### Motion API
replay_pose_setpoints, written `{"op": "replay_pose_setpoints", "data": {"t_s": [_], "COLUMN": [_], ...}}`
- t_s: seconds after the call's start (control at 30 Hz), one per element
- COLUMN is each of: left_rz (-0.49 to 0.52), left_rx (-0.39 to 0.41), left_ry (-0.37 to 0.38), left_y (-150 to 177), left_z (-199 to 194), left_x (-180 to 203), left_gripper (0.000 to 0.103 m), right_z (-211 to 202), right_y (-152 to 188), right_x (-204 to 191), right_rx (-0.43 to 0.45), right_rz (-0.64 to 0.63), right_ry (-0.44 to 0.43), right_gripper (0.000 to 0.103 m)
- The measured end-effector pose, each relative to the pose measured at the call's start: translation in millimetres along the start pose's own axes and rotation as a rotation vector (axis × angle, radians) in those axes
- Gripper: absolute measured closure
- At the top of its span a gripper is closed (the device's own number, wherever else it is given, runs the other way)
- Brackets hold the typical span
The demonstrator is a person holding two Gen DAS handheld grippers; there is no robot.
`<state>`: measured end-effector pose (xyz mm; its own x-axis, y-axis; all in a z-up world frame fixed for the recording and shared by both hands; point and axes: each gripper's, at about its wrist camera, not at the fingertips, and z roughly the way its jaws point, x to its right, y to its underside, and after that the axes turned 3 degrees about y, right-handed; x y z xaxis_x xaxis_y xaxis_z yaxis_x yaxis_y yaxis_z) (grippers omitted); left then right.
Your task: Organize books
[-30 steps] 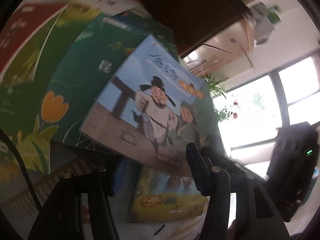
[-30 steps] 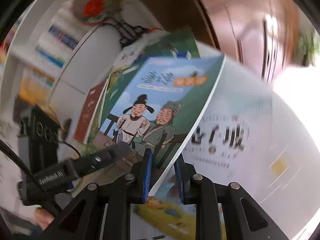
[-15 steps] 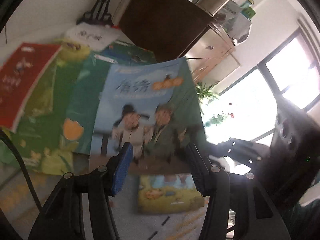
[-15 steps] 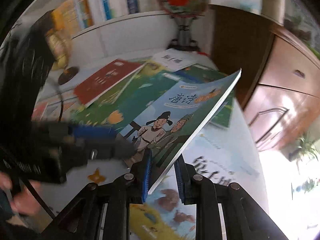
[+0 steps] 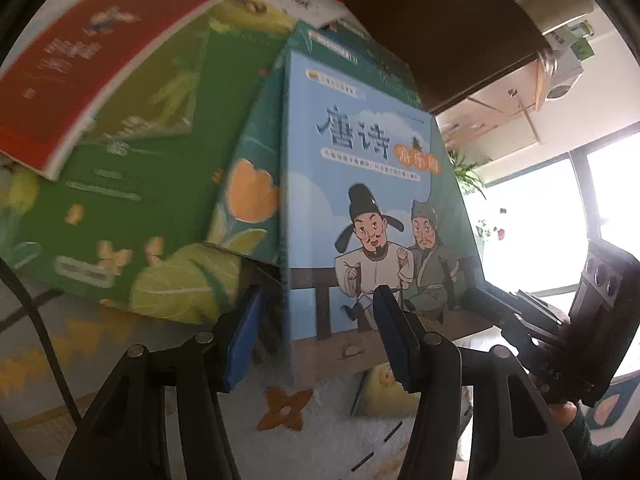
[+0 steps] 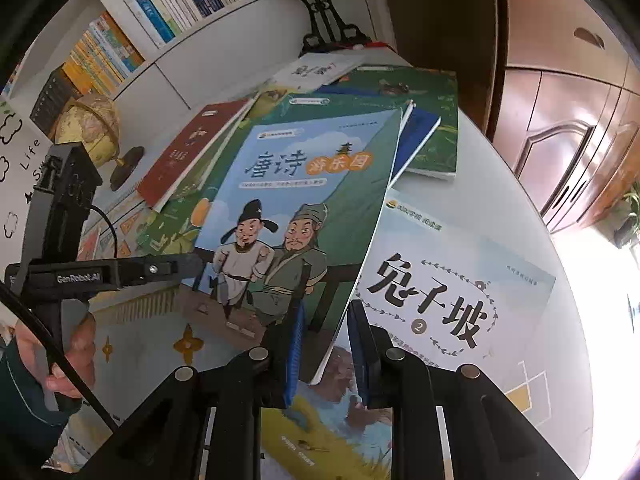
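Beneath lifted blue book, white book; right tongs gripping blue book; left tongs open.

The blue book clamped in the right gripper reads "唐诗 游乐园", the white book beside it "兔子坡 2", the left gripper "GenRobot.AI".

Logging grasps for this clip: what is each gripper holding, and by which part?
The right gripper pinches the blue poetry book at its lower corner. The left gripper straddles its bottom-left corner, jaws apart.
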<state>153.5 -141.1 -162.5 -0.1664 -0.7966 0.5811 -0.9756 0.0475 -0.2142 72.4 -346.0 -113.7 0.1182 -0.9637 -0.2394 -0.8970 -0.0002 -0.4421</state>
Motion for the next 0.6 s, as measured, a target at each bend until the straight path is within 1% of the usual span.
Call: {"op": "replay_pose_setpoints", "data": {"t_s": [0.07,0.1,0.23,0.33,0.43,0.47,0.53,0.57,0.6], "left_rz": [-0.004,0.006,-0.029,-0.03,-0.038,-0.042,-0.061,-0.067,-0.075], "left_rx": [-0.014,0.009,0.017,0.021,0.022,0.023,0.026,0.027,0.027], "left_ry": [0.004,0.006,0.035,0.033,0.027,0.03,0.043,0.047,0.05], "left_y": [1,1,0,0,0,3,4,4,5], "left_z": [7,6,6,5,3,0,-5,-6,-7], "left_x": [-1,0,-4,-7,-13,-17,-23,-27,-29], "left_gripper": [0.05,0.05,0.05,0.055,0.061,0.062,0.063,0.064,0.064], "right_z": [4,7,20,28,28,29,35,41,44], "right_y": [0,1,1,0,-5,-8,-14,-17,-17], "right_x": [4,7,19,34,47,51,56,57,56], "right_rx": [-0.014,-0.027,-0.081,-0.113,-0.083,-0.063,-0.06,-0.067,-0.056], "right_rz": [0.013,0.024,0.076,0.153,0.199,0.215,0.241,0.247,0.246], "right_ry": [-0.009,-0.024,-0.072,-0.136,-0.177,-0.185,-0.197,-0.198,-0.214], "right_gripper": [0.082,0.082,0.082,0.081,0.081,0.078,0.071,0.07,0.07]}}
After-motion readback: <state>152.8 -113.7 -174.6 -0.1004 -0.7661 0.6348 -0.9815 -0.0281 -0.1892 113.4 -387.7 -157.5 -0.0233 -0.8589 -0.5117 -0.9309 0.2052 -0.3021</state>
